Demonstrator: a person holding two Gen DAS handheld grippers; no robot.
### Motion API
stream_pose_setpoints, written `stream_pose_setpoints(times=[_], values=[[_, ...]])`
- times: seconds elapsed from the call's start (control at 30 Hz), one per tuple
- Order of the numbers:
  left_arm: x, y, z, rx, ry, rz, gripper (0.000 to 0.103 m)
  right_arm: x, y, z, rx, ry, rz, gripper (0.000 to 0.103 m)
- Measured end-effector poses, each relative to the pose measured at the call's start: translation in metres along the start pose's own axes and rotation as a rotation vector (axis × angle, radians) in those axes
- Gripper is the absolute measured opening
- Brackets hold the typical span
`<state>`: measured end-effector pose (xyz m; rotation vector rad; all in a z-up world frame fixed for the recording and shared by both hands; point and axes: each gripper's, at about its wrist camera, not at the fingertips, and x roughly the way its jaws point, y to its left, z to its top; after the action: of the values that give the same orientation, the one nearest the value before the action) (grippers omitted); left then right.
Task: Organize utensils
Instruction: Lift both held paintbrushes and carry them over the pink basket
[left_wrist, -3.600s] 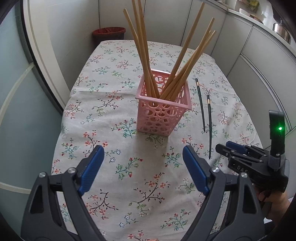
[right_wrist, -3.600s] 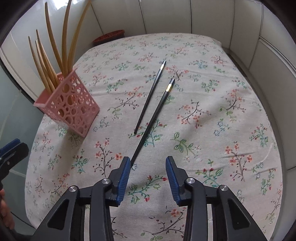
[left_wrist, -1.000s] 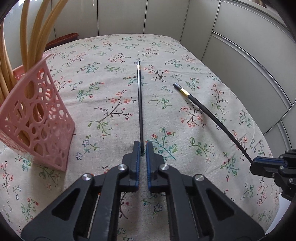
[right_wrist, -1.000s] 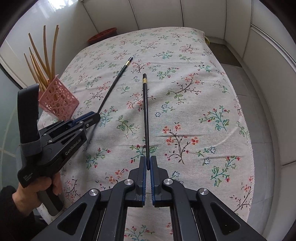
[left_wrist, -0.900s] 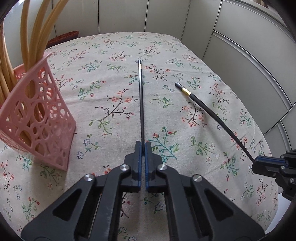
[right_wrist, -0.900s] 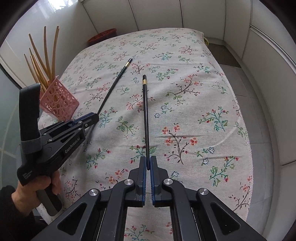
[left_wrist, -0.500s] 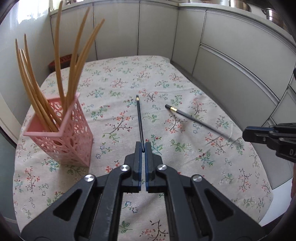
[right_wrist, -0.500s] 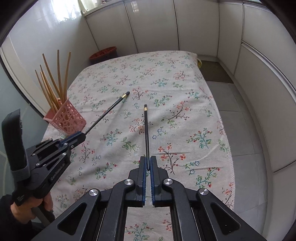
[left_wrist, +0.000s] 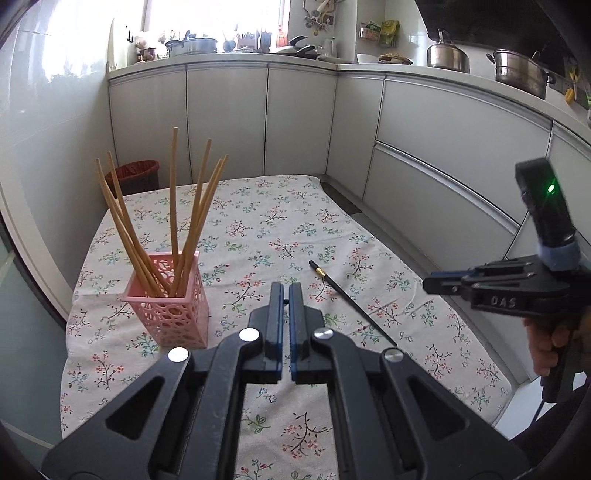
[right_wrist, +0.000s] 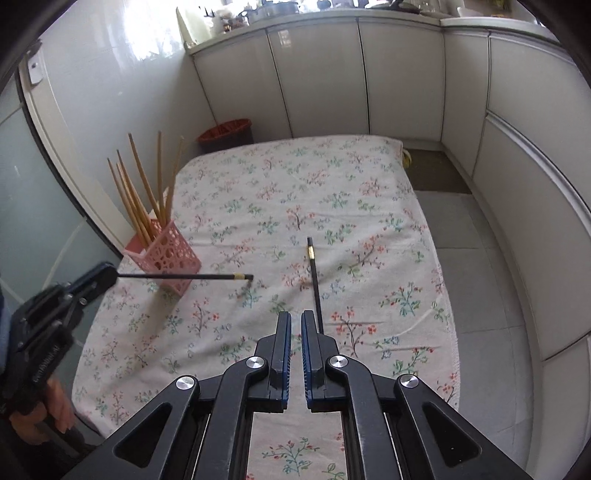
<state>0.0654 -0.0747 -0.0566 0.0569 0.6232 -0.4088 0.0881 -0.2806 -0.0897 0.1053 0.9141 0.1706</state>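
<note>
A pink lattice basket (left_wrist: 168, 308) holding several bamboo chopsticks (left_wrist: 173, 206) stands on the floral cloth at the left; it also shows in the right wrist view (right_wrist: 164, 258). My left gripper (left_wrist: 286, 290) is shut on a black chopstick (right_wrist: 184, 276), held level in the air in front of the basket; in its own view only the end shows between the jaws. A second black chopstick (right_wrist: 314, 277) lies on the cloth, also seen in the left wrist view (left_wrist: 347, 299). My right gripper (right_wrist: 293, 317) is lifted above it, jaws nearly closed and empty.
The table with the floral cloth (left_wrist: 280, 236) is ringed by white cabinets (left_wrist: 443, 147). A red bin (right_wrist: 225, 134) stands beyond the far edge. Pots sit on the counter (left_wrist: 517, 70). The grey floor (right_wrist: 476, 251) lies to the right.
Both grippers have risen well above the table. The left one carries its black chopstick up with it. The right one has let go of its chopstick, which now lies on the cloth.
</note>
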Motion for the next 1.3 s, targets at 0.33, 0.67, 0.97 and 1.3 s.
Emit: stream_pose_setpoints(times=[0.33, 0.67, 0.97, 1.3], values=[[0.001, 0.015, 0.001, -0.039, 0.011, -0.021, 0.003, 0.089, -0.019, -0.032, -0.006, 0.274, -0.059, 0.021], [0.005, 0.018, 0.002, -0.038, 0.023, -0.027, 0.003, 0.106, -0.017, -0.036, -0.058, 0.288, -0.08, 0.004], [-0.015, 0.022, 0.009, -0.04, -0.032, -0.031, 0.003, 0.055, 0.002, -0.024, -0.127, 0.16, -0.091, 0.004], [-0.034, 0.027, 0.015, -0.052, -0.086, -0.029, 0.003, -0.021, 0.034, 0.007, -0.166, -0.094, -0.086, 0.004]])
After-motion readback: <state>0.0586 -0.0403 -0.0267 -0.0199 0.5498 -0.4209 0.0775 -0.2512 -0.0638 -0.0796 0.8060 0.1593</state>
